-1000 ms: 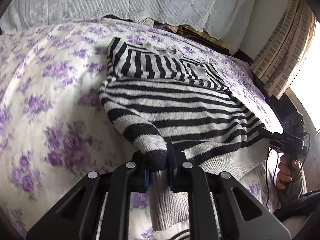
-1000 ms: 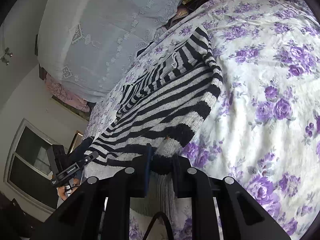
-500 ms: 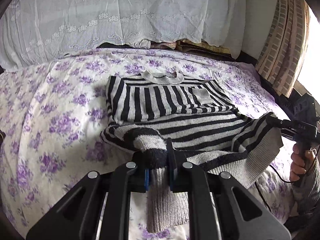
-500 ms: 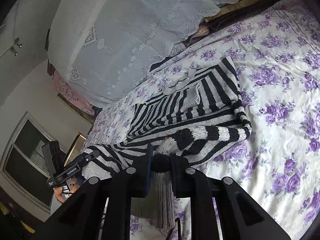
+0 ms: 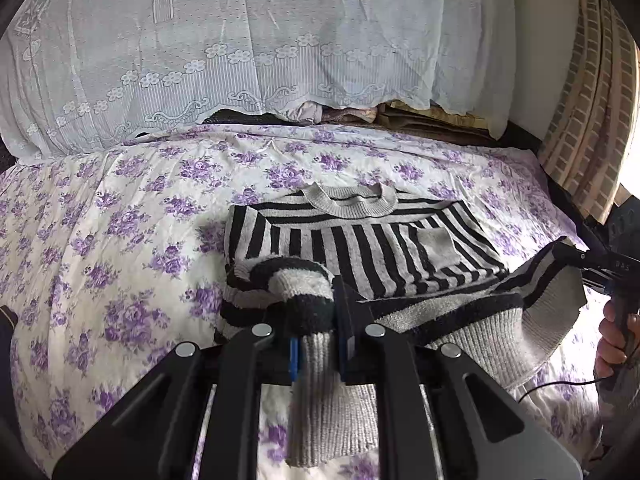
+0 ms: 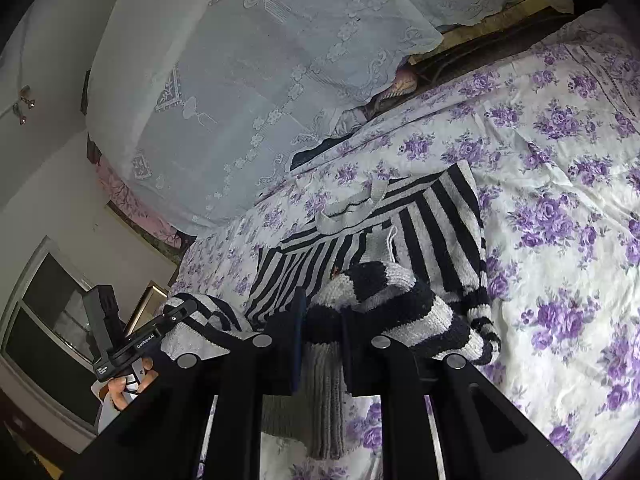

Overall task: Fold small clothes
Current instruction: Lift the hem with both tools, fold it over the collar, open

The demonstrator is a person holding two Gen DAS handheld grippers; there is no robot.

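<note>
A black-and-grey striped sweater [image 5: 360, 248] lies on the floral bedsheet [image 5: 120, 220], collar at the far end. My left gripper [image 5: 316, 308] is shut on the left corner of its ribbed hem, which hangs down between the fingers. My right gripper [image 6: 322, 312] is shut on the other hem corner. Both hold the hem raised above the sweater's body [image 6: 440, 216], so the lower half bunches and sags between them. The left wrist view has the right gripper [image 5: 560, 250] at the right edge, a hand [image 5: 612, 340] under it. At the left of the right wrist view is the left gripper [image 6: 188, 308].
A tall pile under a white lace cover [image 5: 240, 60] stands along the far edge of the bed. Patterned curtains [image 5: 592, 120] hang at the right, by a bright window. A dark window or mirror [image 6: 52, 312] sits low on the wall beyond the bed's side.
Both grippers have risen and carried the hem toward the collar. The sweater's lower half has come off the bed and now folds over the striped body.
</note>
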